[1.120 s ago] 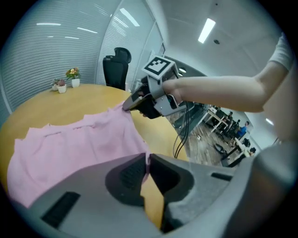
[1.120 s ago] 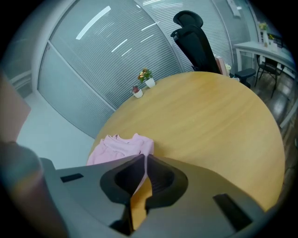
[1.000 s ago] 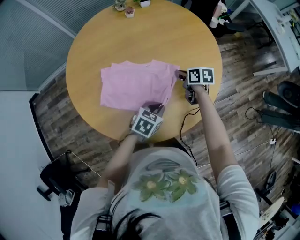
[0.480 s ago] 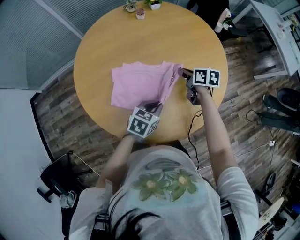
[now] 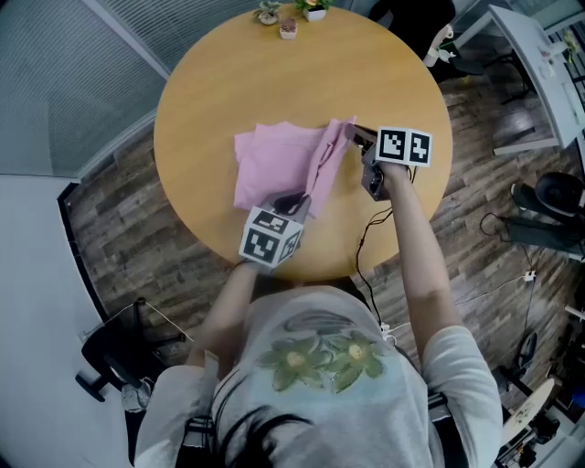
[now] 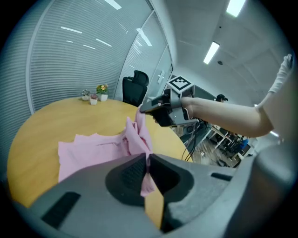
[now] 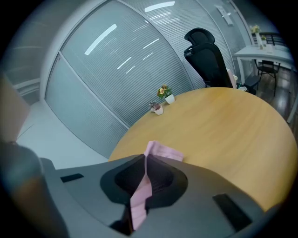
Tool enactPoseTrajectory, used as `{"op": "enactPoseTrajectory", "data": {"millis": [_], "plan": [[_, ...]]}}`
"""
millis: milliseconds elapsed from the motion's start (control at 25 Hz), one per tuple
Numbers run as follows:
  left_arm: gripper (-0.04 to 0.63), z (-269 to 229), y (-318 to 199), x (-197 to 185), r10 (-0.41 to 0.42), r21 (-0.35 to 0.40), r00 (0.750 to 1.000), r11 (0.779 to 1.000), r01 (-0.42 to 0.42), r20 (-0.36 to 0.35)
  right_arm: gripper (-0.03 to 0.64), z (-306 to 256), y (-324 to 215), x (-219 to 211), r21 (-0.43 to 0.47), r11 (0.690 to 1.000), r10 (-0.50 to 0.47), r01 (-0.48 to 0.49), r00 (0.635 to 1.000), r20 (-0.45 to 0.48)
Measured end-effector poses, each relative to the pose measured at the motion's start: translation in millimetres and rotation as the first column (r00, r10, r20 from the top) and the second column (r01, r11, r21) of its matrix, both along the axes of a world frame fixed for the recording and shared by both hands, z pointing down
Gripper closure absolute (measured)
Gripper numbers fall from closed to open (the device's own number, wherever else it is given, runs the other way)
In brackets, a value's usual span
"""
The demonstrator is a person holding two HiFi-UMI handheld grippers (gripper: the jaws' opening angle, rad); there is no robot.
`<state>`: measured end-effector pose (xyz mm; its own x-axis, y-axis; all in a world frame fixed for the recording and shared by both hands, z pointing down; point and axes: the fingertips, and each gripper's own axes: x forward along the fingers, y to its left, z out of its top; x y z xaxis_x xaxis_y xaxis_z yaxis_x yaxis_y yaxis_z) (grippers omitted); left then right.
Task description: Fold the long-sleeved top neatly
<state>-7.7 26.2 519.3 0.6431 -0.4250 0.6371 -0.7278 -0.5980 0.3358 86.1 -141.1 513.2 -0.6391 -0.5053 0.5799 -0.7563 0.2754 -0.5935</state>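
The pink long-sleeved top [image 5: 279,162] lies partly folded on the round wooden table [image 5: 219,82]; its right edge is lifted off the wood. My left gripper [image 5: 297,203] is shut on the near end of that edge, and pink cloth [image 6: 145,179] hangs through its jaws. My right gripper [image 5: 352,137] is shut on the far end of the same edge, where a strip of pink cloth [image 7: 142,195] is pinched between its pads. Between the two grippers the lifted edge [image 6: 136,135] stands up as a ridge over the flat part of the top.
Two small plant pots [image 5: 268,13] and a small cup [image 5: 289,31] stand at the table's far rim. A black office chair [image 7: 207,60] sits beyond the table. A cable [image 5: 366,239] hangs off the table's near right edge. Bare wood lies left of the top.
Both grippers have risen and moved left over the top, carrying its right edge with them. The visible flat part of the top has become narrower.
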Motion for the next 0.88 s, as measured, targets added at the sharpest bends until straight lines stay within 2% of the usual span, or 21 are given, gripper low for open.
{"op": "enactPoseTrajectory", "data": {"millis": [240, 480, 880], "plan": [[0.566, -14.8, -17.6, -49.9, -0.061, 0.029, 0.998, 0.998, 0.061, -0.004, 0.587, -17.3, -11.8, -40.6, 0.028, 0.999, -0.016, 0.016, 1.0, 0.015], [0.566, -21.0, -20.3, -93.8, -0.11, 0.033, 0.994, 0.993, 0.11, -0.01, 0.588, -27.0, -20.9, -96.4, 0.055, 0.994, -0.094, 0.094, 0.995, 0.015], [0.566, 12.4, -3.9, -156.5, -0.184, -0.06, 0.983, 0.981, 0.183, 0.0, 0.586, 4.5, -18.5, -192.6, 0.003, 0.976, -0.217, 0.217, 0.976, -0.019]]}}
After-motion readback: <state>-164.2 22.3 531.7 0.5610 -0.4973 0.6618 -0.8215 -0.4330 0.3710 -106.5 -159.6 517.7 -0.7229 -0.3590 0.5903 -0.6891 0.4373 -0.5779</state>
